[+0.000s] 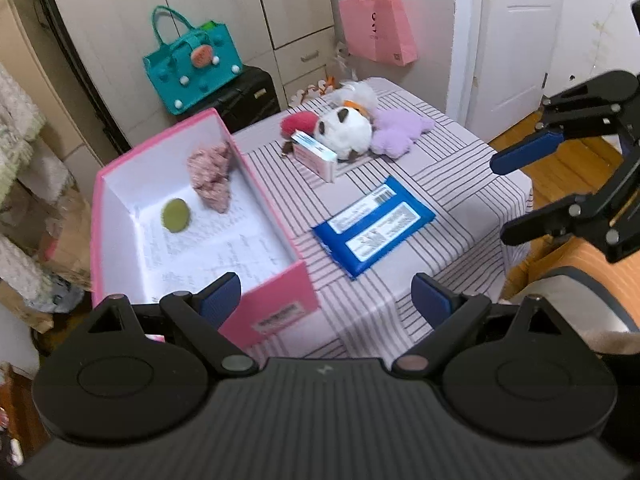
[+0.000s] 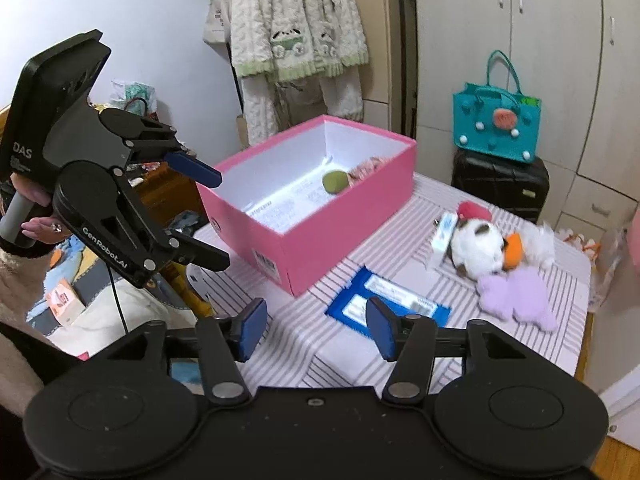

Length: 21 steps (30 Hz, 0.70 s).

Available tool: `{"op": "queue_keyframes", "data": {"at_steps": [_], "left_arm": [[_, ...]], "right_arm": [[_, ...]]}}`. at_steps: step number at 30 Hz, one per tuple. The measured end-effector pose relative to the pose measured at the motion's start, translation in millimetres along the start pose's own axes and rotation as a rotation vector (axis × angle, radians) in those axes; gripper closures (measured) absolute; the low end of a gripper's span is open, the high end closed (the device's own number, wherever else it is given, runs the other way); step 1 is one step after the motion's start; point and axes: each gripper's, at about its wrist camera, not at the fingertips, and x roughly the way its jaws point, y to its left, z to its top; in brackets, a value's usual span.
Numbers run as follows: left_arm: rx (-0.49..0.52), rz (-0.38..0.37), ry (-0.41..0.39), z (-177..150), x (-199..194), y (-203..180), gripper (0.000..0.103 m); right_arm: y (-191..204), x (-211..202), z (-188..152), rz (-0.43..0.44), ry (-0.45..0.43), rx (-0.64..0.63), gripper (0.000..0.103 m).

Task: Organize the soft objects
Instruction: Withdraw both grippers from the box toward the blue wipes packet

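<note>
A pink box (image 1: 276, 304) (image 2: 340, 224) stands open on the striped table (image 1: 440, 184). Inside lie a green round pad (image 1: 175, 215) (image 2: 334, 181) and a pink knitted piece (image 1: 211, 176). At the far side lie a white-and-brown plush (image 1: 344, 130) (image 2: 476, 246), a red plush (image 1: 298, 122), a purple plush (image 1: 396, 130) (image 2: 516, 294) and a white fluffy toy (image 2: 540, 240). My left gripper (image 1: 326, 300) is open and empty above the box's near corner. My right gripper (image 2: 316, 324) is open and empty above the table's near side.
A blue wipes pack (image 1: 374, 224) (image 2: 384, 306) lies mid-table. A small carton (image 1: 316, 156) (image 2: 444, 234) leans by the plush toys. A teal bag (image 1: 192, 60) sits on a black suitcase (image 1: 244, 96) behind the table. A pink bag (image 1: 378, 24) hangs on the wall.
</note>
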Motion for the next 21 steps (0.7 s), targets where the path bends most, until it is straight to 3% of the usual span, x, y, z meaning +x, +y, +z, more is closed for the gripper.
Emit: {"op": "queue_keyframes", "data": {"at_steps": [16, 19, 21], "left_arm": [[-0.093, -0.054, -0.113, -7, 46, -26, 0.014], [-0.112, -0.077, -0.132, -11, 58, -32, 0.021], [-0.127, -0.08, -0.186, -15, 60, -33, 0.023]], "right_arm": [[-40, 24, -50, -0.084, 0.008, 0.016, 0.036], [-47, 30, -58, -0.096, -0.004, 0.011, 0.036], [-52, 35, -63, -0.105, -0.019, 0.014, 0.036]]}}
